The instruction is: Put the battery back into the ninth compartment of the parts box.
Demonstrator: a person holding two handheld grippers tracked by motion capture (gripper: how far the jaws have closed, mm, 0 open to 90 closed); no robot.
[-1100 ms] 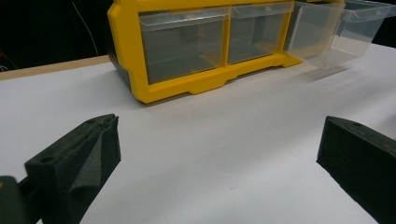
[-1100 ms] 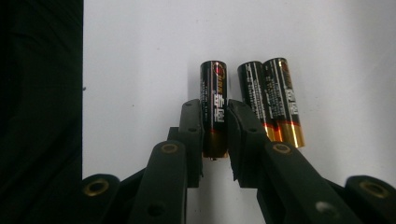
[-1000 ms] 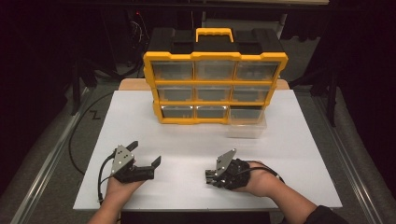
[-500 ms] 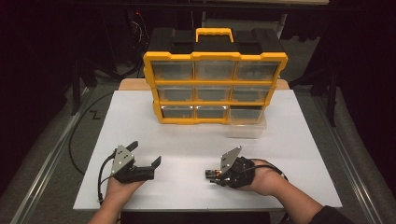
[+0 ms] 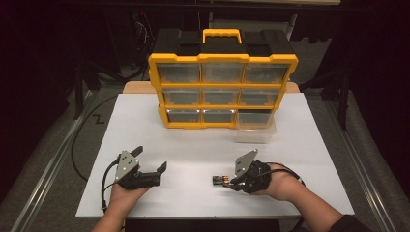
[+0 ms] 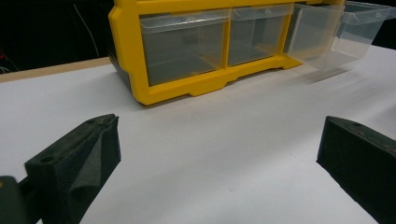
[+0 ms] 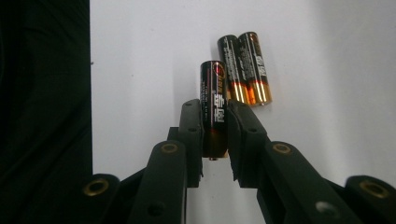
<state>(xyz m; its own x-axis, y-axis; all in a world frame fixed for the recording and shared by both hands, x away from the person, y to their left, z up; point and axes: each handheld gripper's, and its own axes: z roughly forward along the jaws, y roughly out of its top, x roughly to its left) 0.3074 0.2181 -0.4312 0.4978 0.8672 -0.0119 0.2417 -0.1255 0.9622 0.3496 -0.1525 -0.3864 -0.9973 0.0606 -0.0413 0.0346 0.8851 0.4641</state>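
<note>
my right gripper (image 7: 215, 135) is pinching 1 battery (image 7: 215, 100) near its lower end, the cell's long axis running straight out along the jaws, away from my hand. 2 more batteries (image 7: 245, 67) lie side by side on the white table (image 5: 193, 145) just beyond and to one side of it, close to parallel with it. in the high view the held battery (image 5: 220, 181) sits low over the table's near edge, pointing toward my left gripper (image 5: 150, 164), whose jaws are spread wide with nothing between them. the pulled-out clear drawer (image 5: 255, 126) at the bottom right of the yellow organizer (image 5: 222, 89) lies ahead of my right hand, so i judge the right hand is the nearer one, and the battery will need swinging round from sideways toward that drawer.
</note>
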